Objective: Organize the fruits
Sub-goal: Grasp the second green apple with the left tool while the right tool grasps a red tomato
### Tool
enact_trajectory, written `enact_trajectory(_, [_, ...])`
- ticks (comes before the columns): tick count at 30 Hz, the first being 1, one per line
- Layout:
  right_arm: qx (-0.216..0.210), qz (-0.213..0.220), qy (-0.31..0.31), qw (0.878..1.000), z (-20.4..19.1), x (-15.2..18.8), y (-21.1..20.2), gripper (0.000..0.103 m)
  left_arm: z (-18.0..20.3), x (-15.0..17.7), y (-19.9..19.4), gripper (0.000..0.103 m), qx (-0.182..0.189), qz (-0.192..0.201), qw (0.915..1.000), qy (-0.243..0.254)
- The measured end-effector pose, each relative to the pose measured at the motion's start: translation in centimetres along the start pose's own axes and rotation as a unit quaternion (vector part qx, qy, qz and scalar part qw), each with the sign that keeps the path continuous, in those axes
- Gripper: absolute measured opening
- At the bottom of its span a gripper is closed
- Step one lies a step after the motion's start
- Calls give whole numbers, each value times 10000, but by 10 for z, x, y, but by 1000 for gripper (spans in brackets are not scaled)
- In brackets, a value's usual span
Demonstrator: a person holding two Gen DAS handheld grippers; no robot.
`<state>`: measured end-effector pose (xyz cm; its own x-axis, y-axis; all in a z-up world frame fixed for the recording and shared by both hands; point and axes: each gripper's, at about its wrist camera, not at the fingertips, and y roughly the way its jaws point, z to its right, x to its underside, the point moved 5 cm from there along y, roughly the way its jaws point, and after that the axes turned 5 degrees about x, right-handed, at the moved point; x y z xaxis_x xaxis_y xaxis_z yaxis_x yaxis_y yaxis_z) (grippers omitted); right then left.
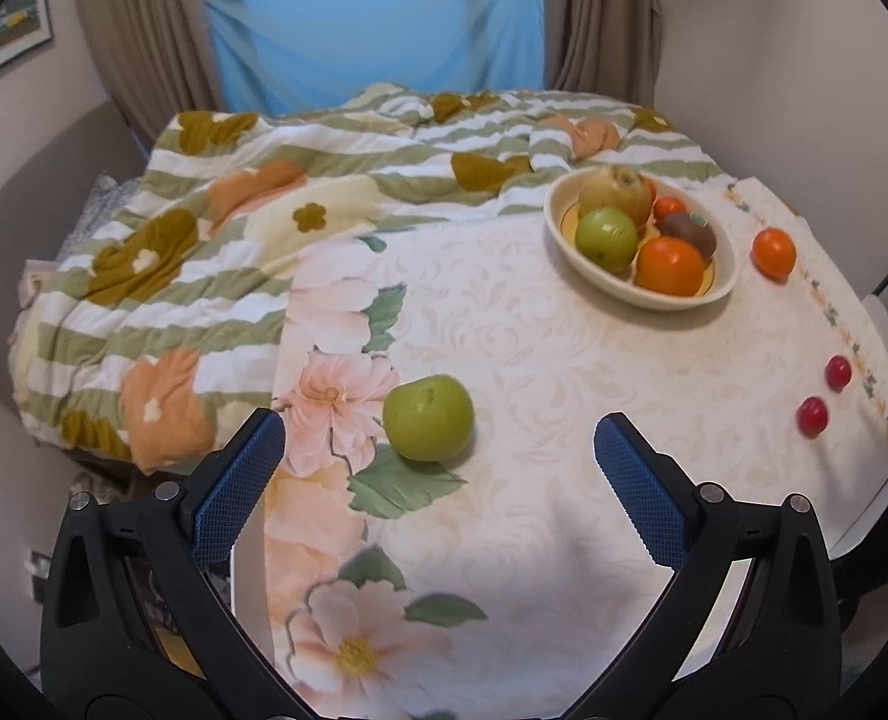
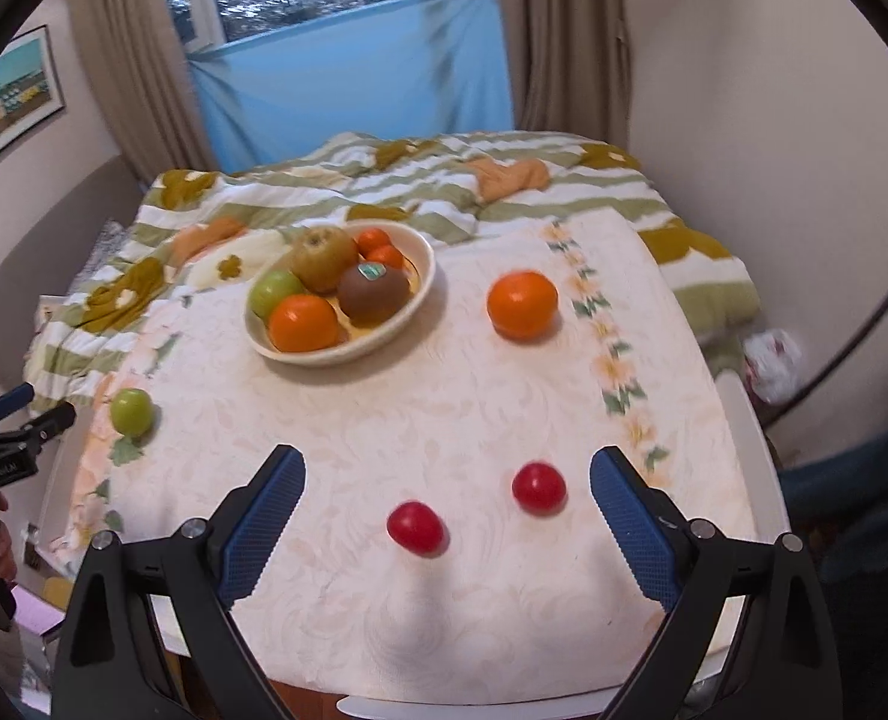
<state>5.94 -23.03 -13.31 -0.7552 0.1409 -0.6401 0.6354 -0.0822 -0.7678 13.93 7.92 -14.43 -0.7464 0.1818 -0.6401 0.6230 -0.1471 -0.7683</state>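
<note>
Surface (image 2: 444, 420) under a floral cloth carries a cream bowl (image 2: 420, 258) holding mixed fruit. Beside the bowl sits an orange (image 2: 522, 305); a green apple (image 1: 428, 418) lies near the left edge, just ahead of the left gripper (image 1: 438, 453), fingers spread and empty. Two red tomatoes (image 2: 416, 528) lie between the right gripper's (image 2: 447, 480) released fingers.
</note>
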Motion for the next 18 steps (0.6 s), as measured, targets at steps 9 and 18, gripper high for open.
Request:
enact_trajectory(9, [414, -274, 332, 9982, -12, 32, 31, 95, -17, 7, 54, 102, 373, -392, 9984, 133])
enact_trajectory(18, [591, -522, 505, 9956, -14, 50, 49, 94, -21, 14, 91, 78, 535, -809, 9951, 178])
